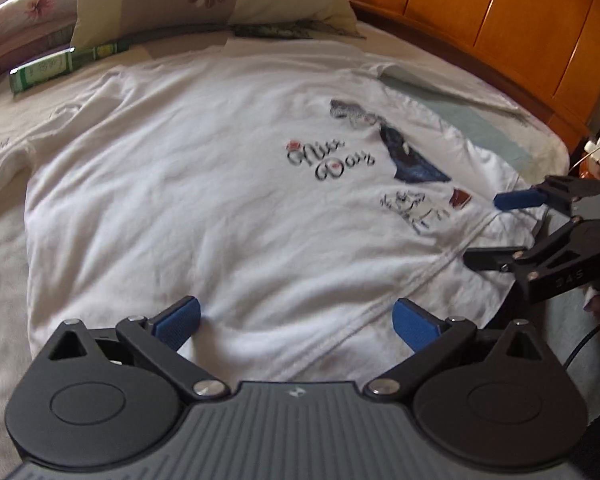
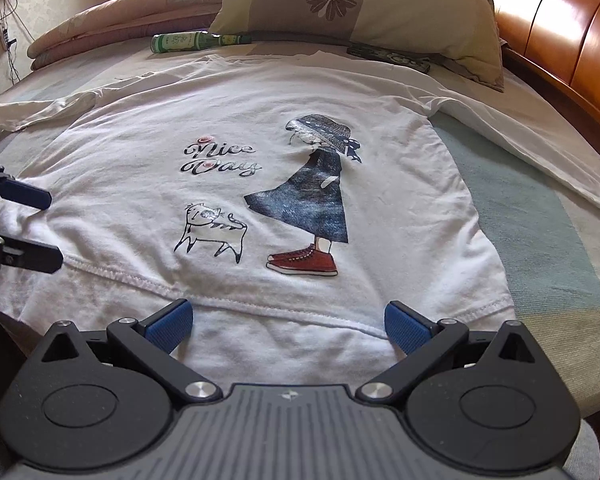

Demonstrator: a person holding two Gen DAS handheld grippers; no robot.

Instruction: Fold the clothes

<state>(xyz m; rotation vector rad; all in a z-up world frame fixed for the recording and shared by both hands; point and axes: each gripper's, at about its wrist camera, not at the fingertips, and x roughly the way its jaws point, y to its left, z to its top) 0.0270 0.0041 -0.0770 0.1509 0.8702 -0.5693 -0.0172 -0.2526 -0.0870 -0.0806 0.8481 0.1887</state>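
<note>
Lying beyond the shirt (image 2: 260,128): green bottle (image 2: 196,41), pillow (image 2: 380,4).

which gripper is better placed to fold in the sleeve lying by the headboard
Right, likely. The right gripper, jaws open, sits at the hem nearer that sleeve of the white t-shirt. The left gripper is over the opposite half.

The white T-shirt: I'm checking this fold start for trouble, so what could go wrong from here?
1. The hem is doubled near the open right claw, so it might pinch only one layer.
2. The green bottle lies beside the far edge of the white T-shirt; a fold that way could knock it.
3. The left claw is open too; uneven grips may skew the fold.
</note>
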